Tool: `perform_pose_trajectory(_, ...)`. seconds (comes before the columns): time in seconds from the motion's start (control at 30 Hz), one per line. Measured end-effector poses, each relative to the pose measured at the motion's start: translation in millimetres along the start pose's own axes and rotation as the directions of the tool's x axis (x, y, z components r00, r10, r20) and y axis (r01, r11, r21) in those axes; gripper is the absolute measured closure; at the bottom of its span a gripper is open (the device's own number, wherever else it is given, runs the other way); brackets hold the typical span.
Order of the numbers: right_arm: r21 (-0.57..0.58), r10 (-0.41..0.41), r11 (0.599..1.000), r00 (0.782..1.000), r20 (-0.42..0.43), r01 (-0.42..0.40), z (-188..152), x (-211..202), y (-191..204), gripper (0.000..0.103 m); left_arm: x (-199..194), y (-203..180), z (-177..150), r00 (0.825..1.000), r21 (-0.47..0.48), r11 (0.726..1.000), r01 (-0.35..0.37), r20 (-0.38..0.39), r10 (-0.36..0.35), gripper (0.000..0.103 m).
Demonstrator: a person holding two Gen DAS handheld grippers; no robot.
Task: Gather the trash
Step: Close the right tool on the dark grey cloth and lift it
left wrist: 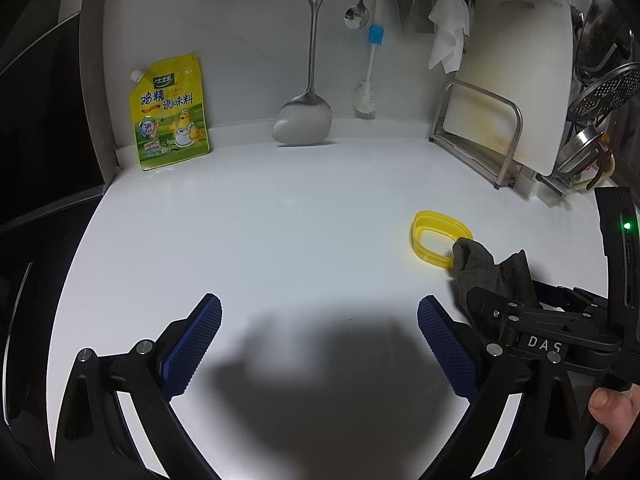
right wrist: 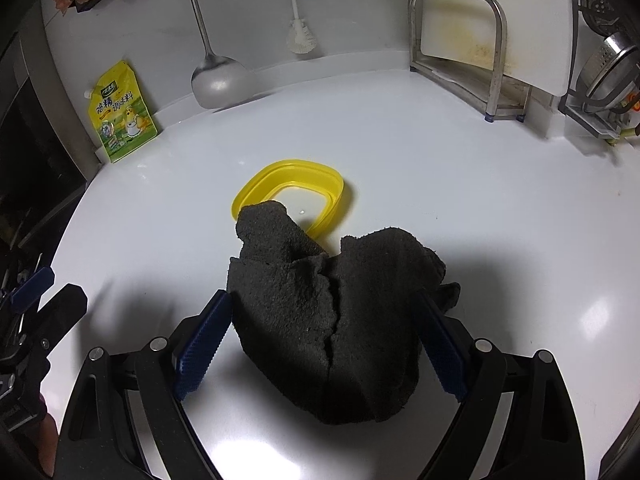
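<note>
A dark grey cloth [right wrist: 336, 320] lies bunched on the white counter [right wrist: 480, 208], between the open fingers of my right gripper [right wrist: 324, 344]; whether the pads touch it I cannot tell. One corner of the cloth drapes over a yellow plastic ring-shaped lid [right wrist: 292, 188]. In the left wrist view the cloth [left wrist: 492, 272] and yellow lid [left wrist: 440, 240] lie at the right, with the right gripper's body over the cloth. My left gripper [left wrist: 320, 344] is open and empty above bare counter. A yellow seasoning pouch [left wrist: 170, 114] leans against the back wall at the left.
A steel spatula [left wrist: 308, 108], a spoon [left wrist: 357, 12] and a blue-handled brush [left wrist: 370, 76] hang on the back wall. A white cutting board in a steel rack [left wrist: 496, 120] stands at the back right, next to a dish rack with strainers [left wrist: 600, 92]. A white cloth [left wrist: 448, 28] hangs above.
</note>
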State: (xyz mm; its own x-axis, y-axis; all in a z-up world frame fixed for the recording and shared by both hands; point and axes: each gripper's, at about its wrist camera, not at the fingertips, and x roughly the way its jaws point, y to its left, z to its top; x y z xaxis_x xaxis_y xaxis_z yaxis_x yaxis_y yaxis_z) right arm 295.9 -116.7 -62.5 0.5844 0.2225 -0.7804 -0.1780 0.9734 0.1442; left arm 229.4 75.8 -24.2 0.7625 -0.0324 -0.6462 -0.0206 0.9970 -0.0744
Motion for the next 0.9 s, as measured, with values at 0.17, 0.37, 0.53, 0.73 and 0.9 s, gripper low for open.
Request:
perform_pose_trajectory(0.17,-0.054,-0.039,0.998,0.999,0.007,0.04,-3,2,5,0.035,1,-1,0,1.0,0.003,1.0,-0.011,0.003,0.011,0.006)
perform_pose_trajectory(0.37,-0.053,-0.014,0.998,1.0,0.014,0.014,-4,-6,-5,0.067,1,-8,-1,1.0,0.027,0.999,-0.024,0.013,0.023,0.006)
perform_pose_trajectory(0.53,-0.019,0.004,1.0,0.999,0.037,-0.004,-3,-21,-28,0.077,4,-25,1,1.0,0.056,0.998,-0.012,0.008,0.011,0.006)
perform_pose_trajectory(0.73,0.042,0.015,0.999,0.995,0.103,-0.019,-3,-44,-73,0.078,17,-59,11,0.998,0.077,0.995,0.058,-0.005,-0.057,0.006)
perform_pose_trajectory(0.9,0.119,0.027,0.992,0.989,0.145,-0.044,-4,-57,-119,0.078,42,-87,21,0.998,0.091,0.994,0.065,-0.033,-0.062,0.006)
